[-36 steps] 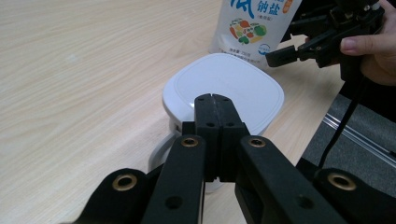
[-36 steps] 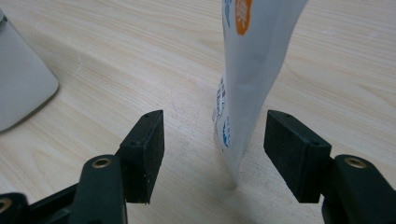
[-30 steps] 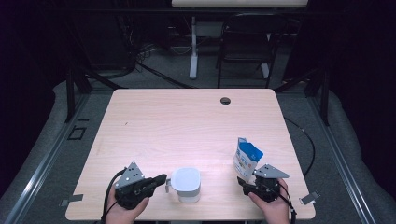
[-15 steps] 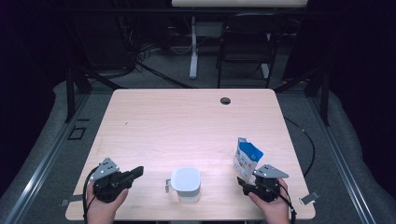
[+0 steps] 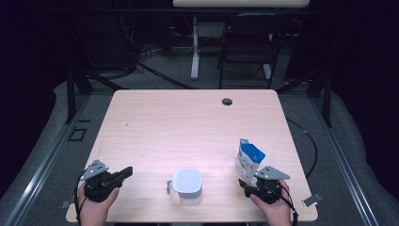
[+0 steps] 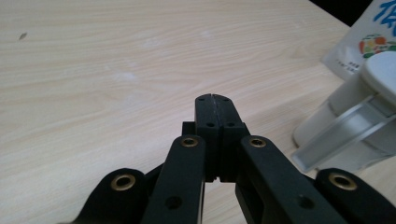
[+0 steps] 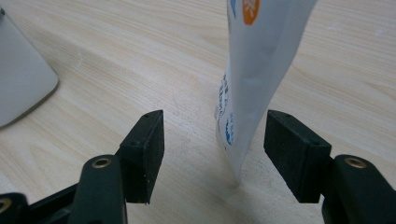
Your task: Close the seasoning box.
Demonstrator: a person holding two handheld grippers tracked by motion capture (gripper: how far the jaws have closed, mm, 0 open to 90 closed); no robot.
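Observation:
A white lidded container [image 5: 187, 186] with a side handle stands near the table's front edge; it also sits at the right in the left gripper view [image 6: 359, 121]. My left gripper [image 5: 126, 172] lies at the front left, well left of the container, jaws shut with nothing between them [image 6: 214, 100]. A blue and white pouch [image 5: 248, 160] stands upright at the front right. My right gripper [image 5: 243, 183] rests just in front of it, open, and the pouch's [image 7: 254, 79] lower edge stands between the two pads without touching either.
The wooden table [image 5: 188, 122] has a round cable hole [image 5: 227, 101] near its far edge. A chair [image 5: 244, 47] and a desk leg stand beyond the table. Table edges run close beside both hands.
My left gripper has drawn away leftward from the white container toward the table's front left corner. The right gripper and the pouch have stayed still.

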